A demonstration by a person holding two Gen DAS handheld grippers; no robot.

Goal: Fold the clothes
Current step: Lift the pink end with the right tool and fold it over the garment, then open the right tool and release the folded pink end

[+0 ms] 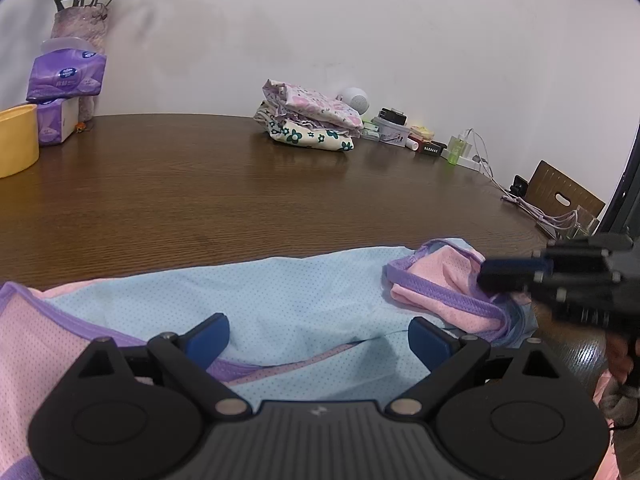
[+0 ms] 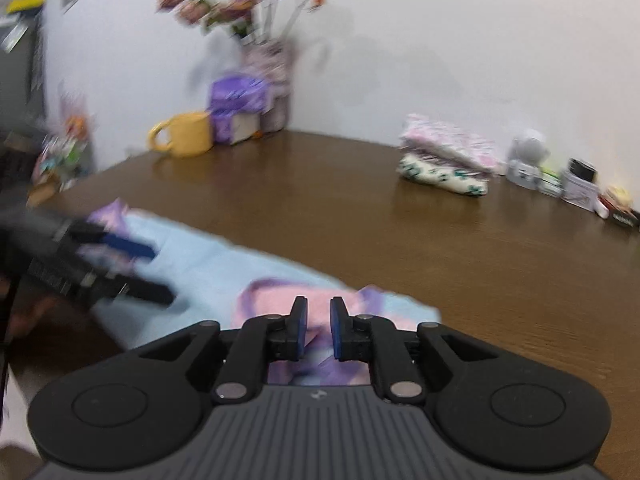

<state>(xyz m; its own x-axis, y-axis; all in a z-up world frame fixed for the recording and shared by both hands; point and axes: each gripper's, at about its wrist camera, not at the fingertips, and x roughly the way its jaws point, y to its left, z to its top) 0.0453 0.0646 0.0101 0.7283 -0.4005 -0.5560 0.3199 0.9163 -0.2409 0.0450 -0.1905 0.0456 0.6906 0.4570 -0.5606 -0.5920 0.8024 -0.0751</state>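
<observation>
**Right claw at the garment's folded end, left claw waiting over the middle**

The garment [image 1: 304,300] is a light blue mesh piece with pink panels and purple trim. It lies flat on the brown worktop [image 1: 240,184], near the front edge, and its long axis runs across the view from my left to my right. At its right end a pink part with purple edge is already turned over onto the blue cloth.

My right claw [image 2: 319,328] is directly at this turned end. Its jaws stand nearly pressed together, with only a narrow slot between them. In the left wrist view its tip seems to lie on the pink flap, but I cannot tell if cloth is really caught between the pads. The right view is blurred.

My left claw [image 1: 318,336] is spread wide and hovers over the middle of the garment; nothing is between its jaws.

I judge that the next fold goes along the long axis, from the right end toward the left. The right hand is the nearer one for this.

Farther back, near the wall, a stack of folded floral clothes [image 1: 310,120] rests on the worktop, well apart from the garment.
</observation>
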